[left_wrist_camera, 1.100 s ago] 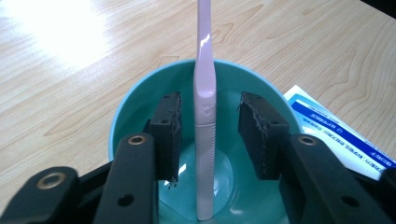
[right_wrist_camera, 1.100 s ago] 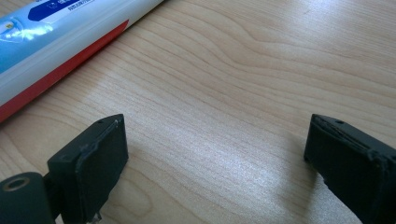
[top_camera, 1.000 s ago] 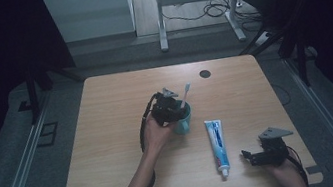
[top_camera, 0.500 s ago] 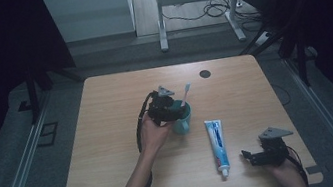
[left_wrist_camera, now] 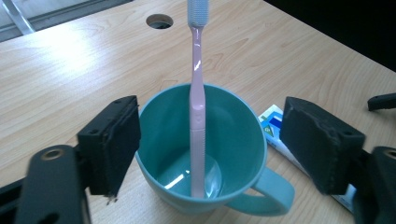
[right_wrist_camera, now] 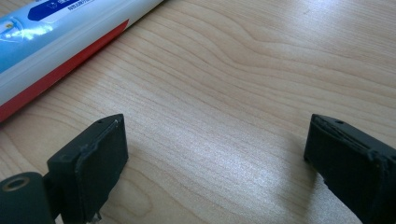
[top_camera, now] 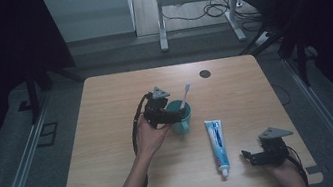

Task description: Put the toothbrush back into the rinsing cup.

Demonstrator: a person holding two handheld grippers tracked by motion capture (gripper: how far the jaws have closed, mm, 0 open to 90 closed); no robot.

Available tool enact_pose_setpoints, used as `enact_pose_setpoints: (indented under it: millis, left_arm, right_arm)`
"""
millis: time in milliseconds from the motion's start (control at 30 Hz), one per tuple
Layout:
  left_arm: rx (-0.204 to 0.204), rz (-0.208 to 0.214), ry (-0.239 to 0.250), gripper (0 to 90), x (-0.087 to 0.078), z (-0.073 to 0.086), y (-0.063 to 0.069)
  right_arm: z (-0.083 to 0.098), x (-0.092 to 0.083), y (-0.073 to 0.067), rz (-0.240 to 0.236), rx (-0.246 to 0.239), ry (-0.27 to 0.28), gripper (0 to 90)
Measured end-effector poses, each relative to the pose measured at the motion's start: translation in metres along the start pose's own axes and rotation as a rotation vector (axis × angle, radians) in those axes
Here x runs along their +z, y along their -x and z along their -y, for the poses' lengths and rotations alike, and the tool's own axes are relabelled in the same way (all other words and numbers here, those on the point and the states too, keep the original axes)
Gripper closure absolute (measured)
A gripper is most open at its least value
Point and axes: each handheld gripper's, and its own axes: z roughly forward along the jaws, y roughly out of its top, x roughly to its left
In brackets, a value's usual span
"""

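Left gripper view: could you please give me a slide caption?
Open left tongs straddle a teal mug holding an upright pink toothbrush.

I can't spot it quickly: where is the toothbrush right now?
In the high view the toothbrush stands bristles-up inside the teal mug near the table's middle, left of the toothpaste tube.

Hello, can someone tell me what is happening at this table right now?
A person works at a wooden table with a gripper in each hand. The left gripper has just been opening; its jaws now stand apart on either side of a green cup, not pressing it. A pink toothbrush stands in the cup. The right gripper rests open near the table's front edge, beside a toothpaste tube lying flat.
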Motion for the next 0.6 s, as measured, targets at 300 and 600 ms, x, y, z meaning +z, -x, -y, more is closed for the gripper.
enact_pose_setpoints:
  millis: [300,600]
  left_arm:
    - [0.000,0.009,0.003,13.7,-0.010,0.007,-0.001]
    - [-0.016,0.006,0.015,13.0,-0.020,0.018,-0.001]
  right_arm:
    - [0.000,0.000,0.000,0.000,0.000,0.000,5.6]
    - [0.000,0.000,0.000,0.000,0.000,-0.001,5.6]
